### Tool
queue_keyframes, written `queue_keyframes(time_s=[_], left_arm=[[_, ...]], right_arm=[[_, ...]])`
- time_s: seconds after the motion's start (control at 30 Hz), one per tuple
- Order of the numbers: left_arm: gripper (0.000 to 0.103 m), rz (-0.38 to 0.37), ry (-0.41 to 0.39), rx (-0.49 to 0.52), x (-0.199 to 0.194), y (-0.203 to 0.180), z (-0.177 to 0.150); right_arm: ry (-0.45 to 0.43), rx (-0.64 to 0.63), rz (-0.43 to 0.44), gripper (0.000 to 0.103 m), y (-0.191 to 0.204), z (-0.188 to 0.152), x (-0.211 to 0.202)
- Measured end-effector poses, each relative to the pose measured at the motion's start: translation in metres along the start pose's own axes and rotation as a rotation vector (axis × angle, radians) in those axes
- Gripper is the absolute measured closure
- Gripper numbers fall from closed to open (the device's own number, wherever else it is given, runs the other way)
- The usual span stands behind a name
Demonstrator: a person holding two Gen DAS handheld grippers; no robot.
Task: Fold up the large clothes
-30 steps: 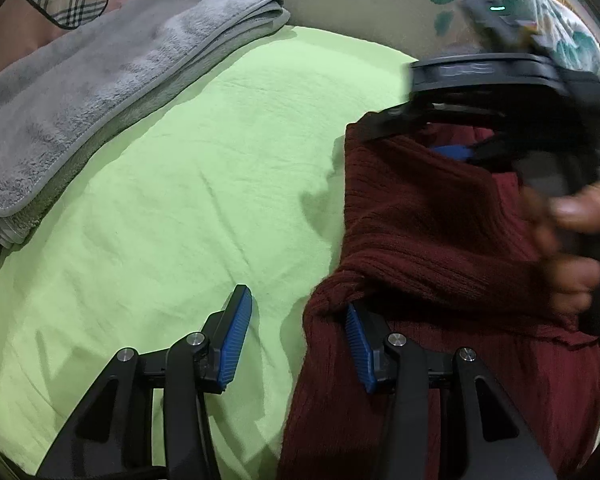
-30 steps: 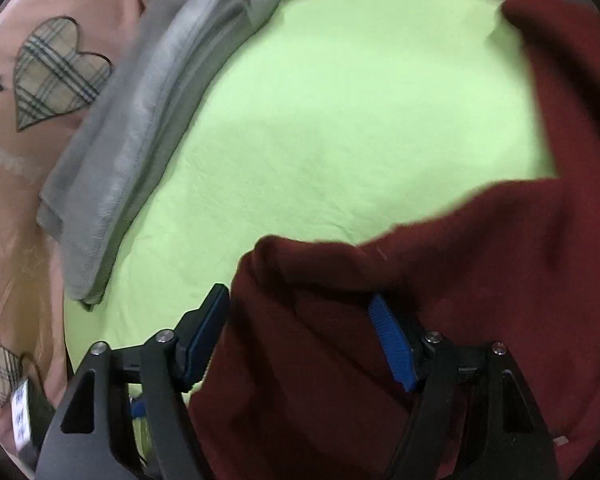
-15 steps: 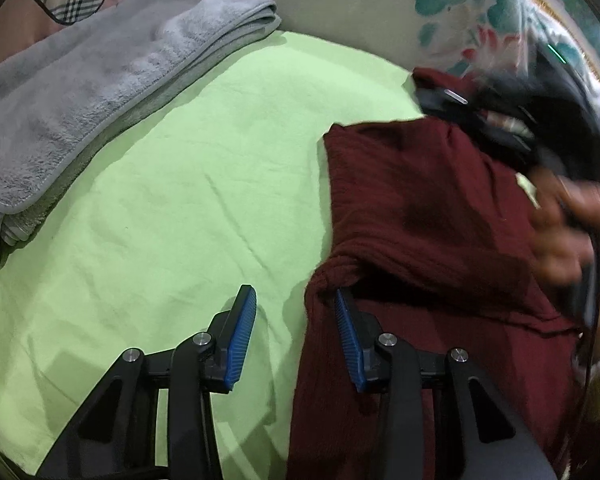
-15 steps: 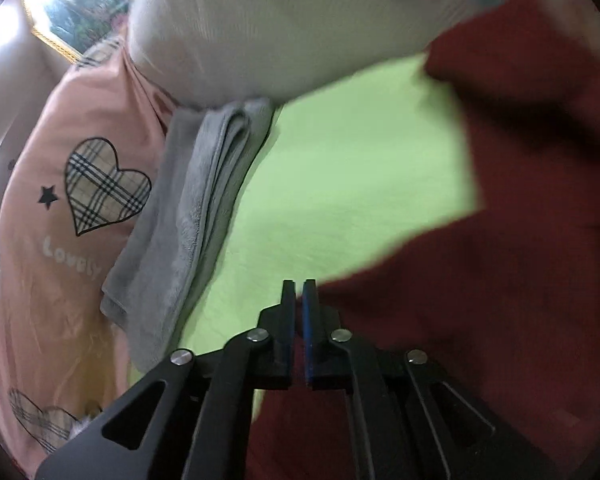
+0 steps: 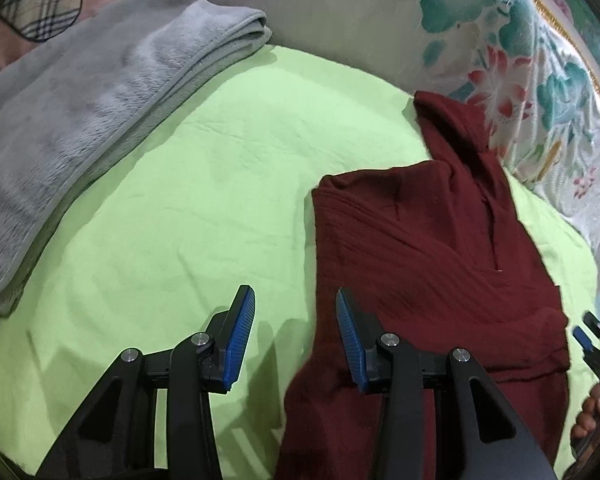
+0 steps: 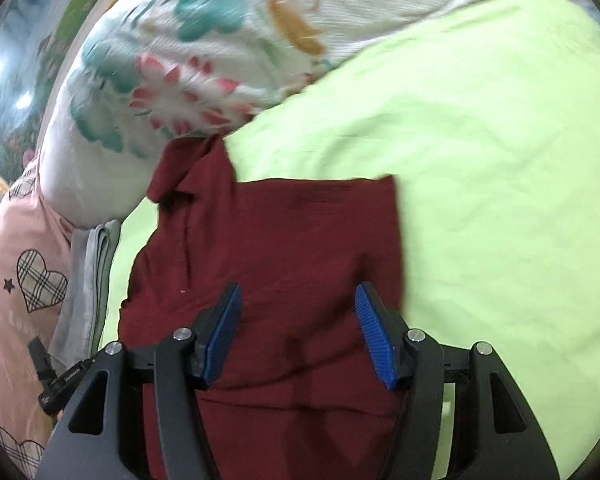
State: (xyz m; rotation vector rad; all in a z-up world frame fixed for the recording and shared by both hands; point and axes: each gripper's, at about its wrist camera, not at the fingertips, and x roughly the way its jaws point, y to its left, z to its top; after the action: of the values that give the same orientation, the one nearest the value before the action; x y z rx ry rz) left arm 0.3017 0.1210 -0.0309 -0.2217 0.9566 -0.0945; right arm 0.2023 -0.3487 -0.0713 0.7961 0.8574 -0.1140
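Your left tool (image 5: 294,332) and right tool (image 6: 298,332) are hanging released over the maroon sweater (image 5: 420,248), folded at 3 o'clock on the bed (image 5: 180,200).

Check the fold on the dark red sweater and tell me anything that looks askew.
The dark red sweater lies mostly flat on the green sheet, but one narrow part sticks out past the folded block, bunched against the floral pillow. Both grippers are open above it.
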Motion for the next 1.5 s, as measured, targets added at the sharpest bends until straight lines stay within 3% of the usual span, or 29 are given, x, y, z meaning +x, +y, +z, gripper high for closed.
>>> queue_keyframes(time_s=[0.13,0.23,0.3,0.37,0.47,0.57,0.63,0.7,0.73,0.77,0.83,0.93,1.0,1.17,1.23,1.37,1.5], left_arm=[[0.060,0.031,0.026,0.009,0.016,-0.001,0.002],[0.060,0.048,0.038,0.020,0.022,-0.002,0.000],[0.060,0.058,0.039,0.026,0.024,-0.003,0.000],[0.060,0.062,0.039,0.032,0.024,-0.005,0.000],[0.060,0.068,0.038,0.047,0.022,-0.008,0.001],[0.060,0.067,0.023,0.068,0.016,-0.014,0.002],[0.059,0.080,0.031,0.095,0.020,-0.021,0.001],[0.059,0.135,0.048,0.125,0.029,-0.027,-0.002],[0.059,0.152,0.048,0.140,0.032,-0.029,-0.003],[0.059,0.159,0.044,0.150,0.033,-0.031,-0.005],[0.058,0.176,0.037,0.172,0.032,-0.032,-0.006],[0.057,0.181,0.047,0.154,0.025,-0.025,-0.004],[0.057,0.166,0.038,0.130,0.018,-0.022,0.001],[0.055,0.070,0.004,0.114,0.007,-0.042,0.022],[0.053,0.027,0.011,0.110,0.013,-0.055,0.034],[0.053,-0.039,0.014,0.114,0.022,-0.083,0.056],[0.051,-0.034,-0.004,0.162,0.046,-0.115,0.094]], right_arm=[[0.039,-0.063,0.000,0.043,0.015,-0.006,0.019],[0.076,-0.095,-0.108,0.043,0.019,-0.008,0.038],[0.096,-0.080,-0.107,0.049,0.015,-0.008,0.046],[0.112,-0.087,-0.094,0.091,0.014,-0.009,0.046],[0.076,-0.045,-0.023,0.093,0.011,-0.006,0.027],[-0.022,-0.022,0.027,0.093,0.012,-0.002,-0.008],[-0.037,-0.025,-0.020,0.093,0.010,-0.002,-0.017],[0.061,-0.031,-0.049,0.087,0.004,-0.003,0.004],[0.139,-0.015,-0.097,0.080,-0.002,-0.006,0.019],[0.164,0.002,-0.140,0.080,-0.007,-0.009,0.026],[0.121,0.009,-0.128,0.078,-0.008,-0.012,0.018],[0.027,-0.006,-0.173,0.065,-0.001,-0.008,0.000],[-0.012,-0.024,-0.140,0.062,0.007,0.000,-0.007],[0.016,-0.100,-0.012,0.062,0.039,0.030,0.017],[0.031,-0.129,0.062,0.062,0.057,0.040,0.036],[0.101,-0.056,0.249,0.062,0.077,0.064,0.081],[0.099,-0.139,0.173,0.062,0.108,0.087,0.120]])
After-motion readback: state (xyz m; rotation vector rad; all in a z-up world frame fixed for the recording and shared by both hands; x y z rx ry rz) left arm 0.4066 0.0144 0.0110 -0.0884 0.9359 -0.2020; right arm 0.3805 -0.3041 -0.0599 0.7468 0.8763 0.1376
